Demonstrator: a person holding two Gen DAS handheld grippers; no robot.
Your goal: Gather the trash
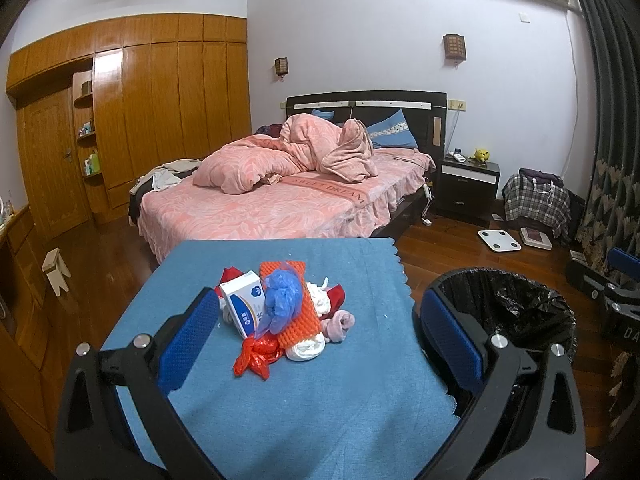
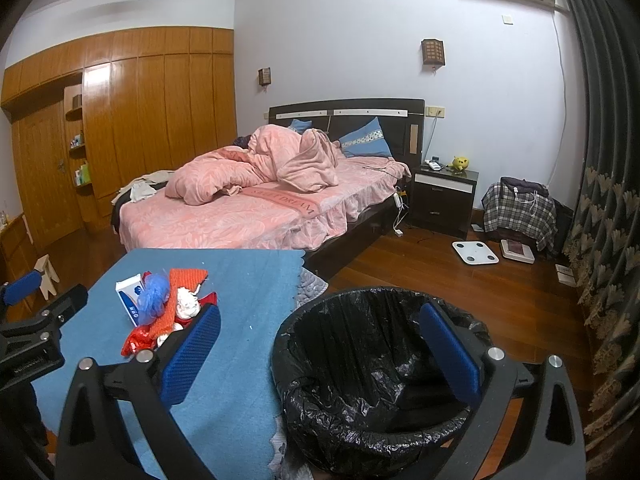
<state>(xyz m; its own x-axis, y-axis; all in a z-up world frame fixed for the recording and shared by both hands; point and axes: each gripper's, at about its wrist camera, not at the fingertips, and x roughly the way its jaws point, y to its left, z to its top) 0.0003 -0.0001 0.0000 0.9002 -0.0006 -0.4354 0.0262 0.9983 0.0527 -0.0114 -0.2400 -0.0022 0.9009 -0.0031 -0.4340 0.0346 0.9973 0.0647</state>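
Observation:
A pile of trash lies on the blue cloth-covered table (image 1: 280, 400): a white and blue box (image 1: 242, 304), a blue plastic bag (image 1: 282, 298), an orange foam net (image 1: 294, 312), a red plastic bag (image 1: 256, 358) and crumpled white tissues (image 1: 306, 348). My left gripper (image 1: 316, 340) is open and empty, above the table just short of the pile. A bin with a black liner (image 2: 380, 380) stands right of the table. My right gripper (image 2: 320, 352) is open and empty over the bin's near rim. The pile also shows in the right wrist view (image 2: 164, 304).
A bed with pink bedding (image 1: 280, 196) stands behind the table. A dark nightstand (image 1: 466, 188), a white scale (image 1: 500, 240) and a plaid-covered heap (image 1: 536, 200) are on the wood floor at right. Wardrobes (image 1: 140, 112) line the left wall. Curtains (image 2: 600, 220) hang at far right.

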